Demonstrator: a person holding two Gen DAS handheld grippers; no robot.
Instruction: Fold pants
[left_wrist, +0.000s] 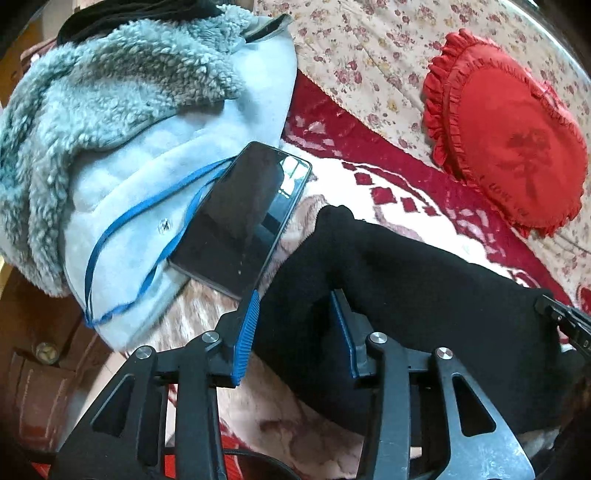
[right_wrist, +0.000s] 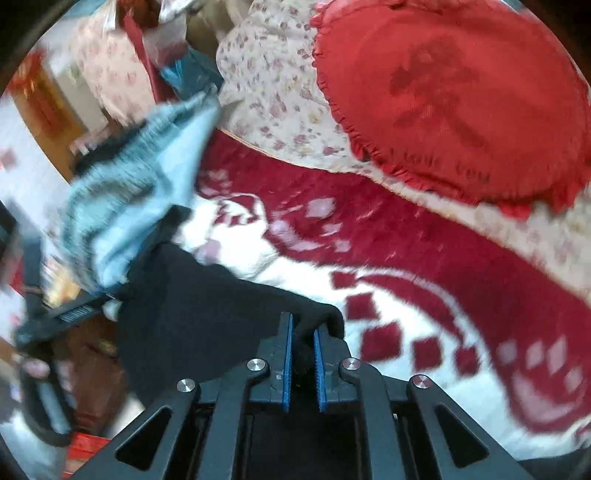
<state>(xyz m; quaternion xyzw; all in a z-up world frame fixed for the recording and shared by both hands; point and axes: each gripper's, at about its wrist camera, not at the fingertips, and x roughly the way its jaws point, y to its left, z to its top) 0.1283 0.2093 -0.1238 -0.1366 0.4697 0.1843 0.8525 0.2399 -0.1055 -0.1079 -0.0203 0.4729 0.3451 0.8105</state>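
Note:
Black pants (left_wrist: 399, 269) lie bunched on a red-and-white blanket (left_wrist: 391, 192). In the left wrist view my left gripper (left_wrist: 295, 299) hangs over their near end. It is open, its blue pads (left_wrist: 245, 332) wide apart, with black cloth lying between and under them. My right gripper (right_wrist: 303, 326) is shut on an edge of the black pants (right_wrist: 207, 314), a thin fold pinched between its blue pads (right_wrist: 287, 350). The right wrist view is blurred. The right gripper's tip (left_wrist: 561, 321) also shows at the right edge of the left wrist view.
A grey-blue fleece-lined jacket (left_wrist: 147, 129) lies left of the pants, with a dark phone (left_wrist: 243, 218) and a blue cord (left_wrist: 110, 236) resting on it. A red heart-shaped pillow (left_wrist: 509, 129) sits on a floral quilt (left_wrist: 369, 55) behind. The bed edge and floor (left_wrist: 37, 350) are at left.

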